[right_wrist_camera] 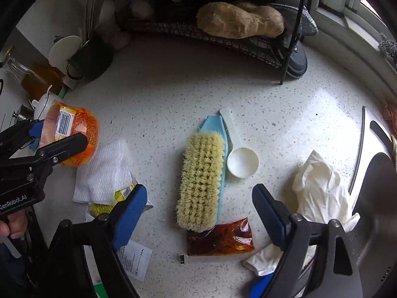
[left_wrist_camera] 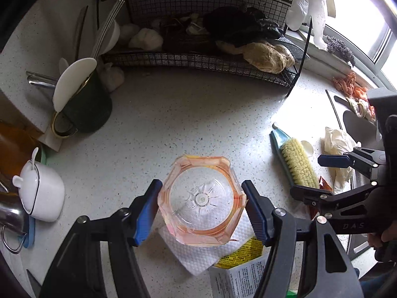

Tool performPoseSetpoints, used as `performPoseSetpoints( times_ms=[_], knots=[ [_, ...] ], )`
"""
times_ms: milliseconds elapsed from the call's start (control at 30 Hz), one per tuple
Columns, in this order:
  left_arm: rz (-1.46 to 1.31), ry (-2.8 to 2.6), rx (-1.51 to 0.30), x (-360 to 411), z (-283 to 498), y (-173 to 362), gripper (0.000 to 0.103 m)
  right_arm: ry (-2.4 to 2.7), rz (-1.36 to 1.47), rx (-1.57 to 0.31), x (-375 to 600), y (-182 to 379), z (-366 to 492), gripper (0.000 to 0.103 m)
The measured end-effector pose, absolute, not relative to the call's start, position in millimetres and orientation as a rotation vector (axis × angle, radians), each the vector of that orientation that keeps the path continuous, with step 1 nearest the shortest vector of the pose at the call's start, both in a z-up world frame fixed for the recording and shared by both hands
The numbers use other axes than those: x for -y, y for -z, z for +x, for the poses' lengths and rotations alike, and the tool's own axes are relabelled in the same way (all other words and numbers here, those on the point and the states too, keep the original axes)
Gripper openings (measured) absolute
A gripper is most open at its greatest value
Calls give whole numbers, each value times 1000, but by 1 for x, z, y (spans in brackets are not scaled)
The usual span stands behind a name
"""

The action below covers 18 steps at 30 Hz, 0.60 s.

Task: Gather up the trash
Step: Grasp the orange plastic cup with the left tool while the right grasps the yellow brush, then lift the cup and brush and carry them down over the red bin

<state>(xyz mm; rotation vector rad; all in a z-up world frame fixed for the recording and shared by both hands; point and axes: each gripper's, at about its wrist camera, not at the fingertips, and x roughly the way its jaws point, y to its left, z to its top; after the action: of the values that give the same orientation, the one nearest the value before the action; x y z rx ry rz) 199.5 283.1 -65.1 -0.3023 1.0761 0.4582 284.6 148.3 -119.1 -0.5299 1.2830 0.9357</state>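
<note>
Left gripper [left_wrist_camera: 201, 211]: blue fingers clamped on either side of a clear orange-labelled plastic cup [left_wrist_camera: 202, 201], held above a paper towel [left_wrist_camera: 198, 253].
Right gripper [right_wrist_camera: 198, 213]: jaws wide apart, gripping nothing, hovering over a scrub brush [right_wrist_camera: 202, 181] and a red sauce packet [right_wrist_camera: 220, 239].
Right view only: barcode on the cup's side [right_wrist_camera: 63, 124], a white scoop [right_wrist_camera: 242, 160] touching the brush, a small leaflet [right_wrist_camera: 135, 260], a crumpled white glove [right_wrist_camera: 320, 186] beside the sink rim [right_wrist_camera: 359, 149].
Left view only: a white lidded pot [left_wrist_camera: 42, 193] and a dark mug [left_wrist_camera: 85, 104].
Open room: bare speckled counter [right_wrist_camera: 173, 87] between the wire rack [right_wrist_camera: 248, 42] and the brush.
</note>
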Motion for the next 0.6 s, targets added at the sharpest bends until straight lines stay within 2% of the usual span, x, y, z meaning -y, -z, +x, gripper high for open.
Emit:
performPoseSetpoints(
  times_ms=[133, 233, 267, 367, 600],
  knots=[
    [-292, -478, -1089, -283, 194, 69, 63, -908, -542, -1314, -159, 133, 283, 61],
    [-303, -477, -1091, -282, 191, 71, 63, -891, -534, -1303, -164, 139, 284, 44],
    [-303, -477, -1089, -281, 190, 70, 63, -891, -542, -1288, -164, 138, 284, 34],
    [-298, -481, -1083, -276, 188, 69, 63, -926, -518, -1266, -161, 134, 278, 33],
    [-331, -462, -1028, -258, 183, 48, 63, -969, -477, -1113, -132, 83, 266, 33]
  ],
)
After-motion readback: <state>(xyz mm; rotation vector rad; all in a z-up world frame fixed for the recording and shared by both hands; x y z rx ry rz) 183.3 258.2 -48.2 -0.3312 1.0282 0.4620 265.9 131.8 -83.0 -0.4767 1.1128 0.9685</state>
